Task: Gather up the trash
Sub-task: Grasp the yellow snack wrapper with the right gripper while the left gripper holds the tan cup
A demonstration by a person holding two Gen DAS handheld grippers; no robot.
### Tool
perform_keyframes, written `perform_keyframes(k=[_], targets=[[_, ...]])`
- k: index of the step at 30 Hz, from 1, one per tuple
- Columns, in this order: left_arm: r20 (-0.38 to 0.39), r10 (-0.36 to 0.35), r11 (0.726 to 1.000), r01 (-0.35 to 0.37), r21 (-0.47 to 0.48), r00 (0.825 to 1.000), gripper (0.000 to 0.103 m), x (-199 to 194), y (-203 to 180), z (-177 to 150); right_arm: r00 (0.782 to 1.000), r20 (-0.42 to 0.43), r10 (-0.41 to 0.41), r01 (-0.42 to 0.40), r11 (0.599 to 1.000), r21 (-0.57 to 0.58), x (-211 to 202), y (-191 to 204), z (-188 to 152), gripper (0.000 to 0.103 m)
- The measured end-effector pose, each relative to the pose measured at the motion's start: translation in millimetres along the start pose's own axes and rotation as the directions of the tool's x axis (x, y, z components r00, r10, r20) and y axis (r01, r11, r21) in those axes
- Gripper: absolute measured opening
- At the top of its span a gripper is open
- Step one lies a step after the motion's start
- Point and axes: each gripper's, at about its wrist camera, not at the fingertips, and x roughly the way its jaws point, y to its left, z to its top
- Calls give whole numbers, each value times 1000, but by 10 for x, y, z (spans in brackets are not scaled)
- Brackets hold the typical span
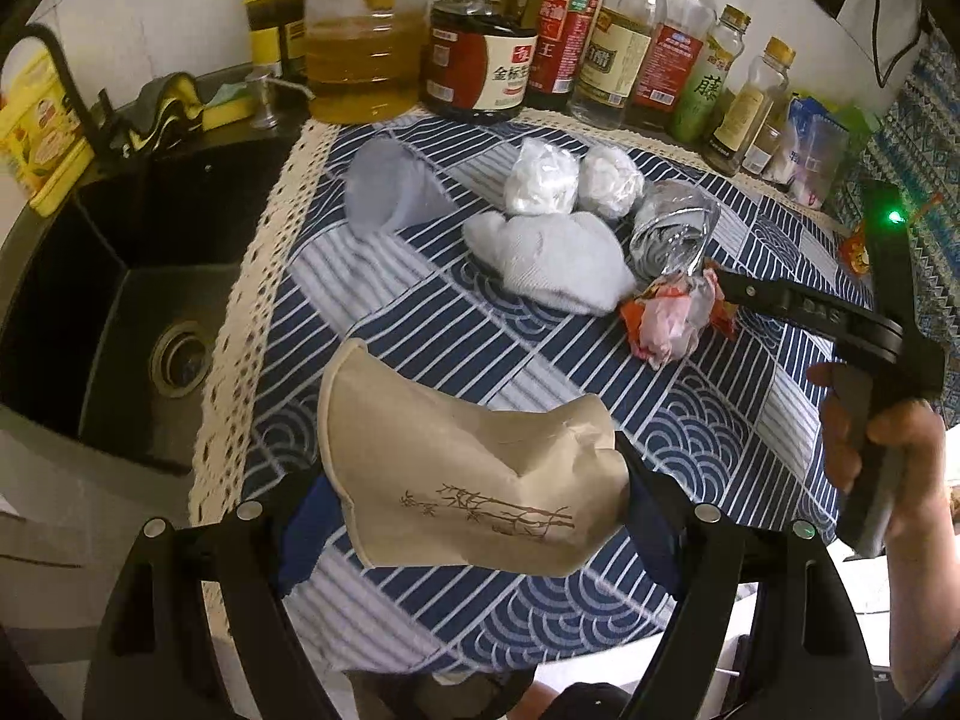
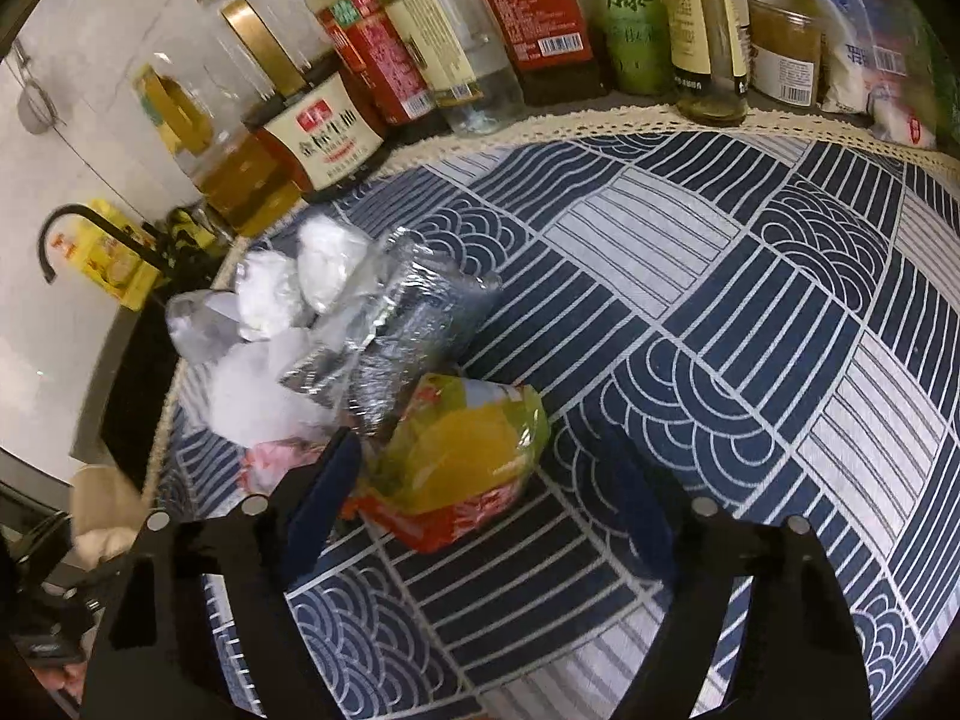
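My left gripper [image 1: 474,504] is shut on a crushed beige paper cup [image 1: 462,468] with a bamboo print, held above the blue patterned cloth [image 1: 690,438]. Trash lies ahead: a clear plastic cup [image 1: 390,189], two white wads [image 1: 540,183], a white crumpled tissue [image 1: 552,261], a silver foil wrapper [image 1: 669,228] and a pink-orange wrapper [image 1: 672,324]. My right gripper [image 2: 480,492] is open around a yellow-orange snack wrapper [image 2: 462,468] on the cloth; its left finger touches the wrapper. The foil wrapper [image 2: 396,330] and the white wads [image 2: 300,282] lie just beyond.
A black sink [image 1: 120,300] with a black tap lies left of the cloth. A row of oil and sauce bottles [image 1: 480,48] stands along the back wall, with jars and bags [image 2: 864,42] at the right. The right gripper's body and my hand [image 1: 888,420] show at right.
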Motion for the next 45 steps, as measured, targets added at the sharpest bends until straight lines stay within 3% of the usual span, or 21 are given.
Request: perform_keyframes(k=[3,5,9,10,18,32,45], targets=[[-8,0,1000,-1,-15,1000,81,-35,75,-62,1000,1,-7,7,1000,-5,26,11,14,77],[-13,2,1000,-2,-28,1000,81,-47,130,-107,1000,-5,-23,23,1000,-19,41,38,23,66],[-19,1,999,-2,-44,1000,81,-56,197,-169,998,-4,-61,61,997,-55,45,74,-7,58],[-21,-1,999,0,-46,1000,81,-57,208,-182,997,-2,-71,71,995,-66,47,82,-17,49],[-9,-15,999,14,-43,1000,81,-117,204,-229,999,-4,-51,51,996,-73,31,100,-55,45],[25,-45,999,46,-15,999,81,-271,102,-285,999,43,-27,29,999,-40,-352,43,-257,26],[67,-95,995,93,37,993,81,-523,16,-464,996,85,-29,34,997,-63,-913,277,-702,24]])
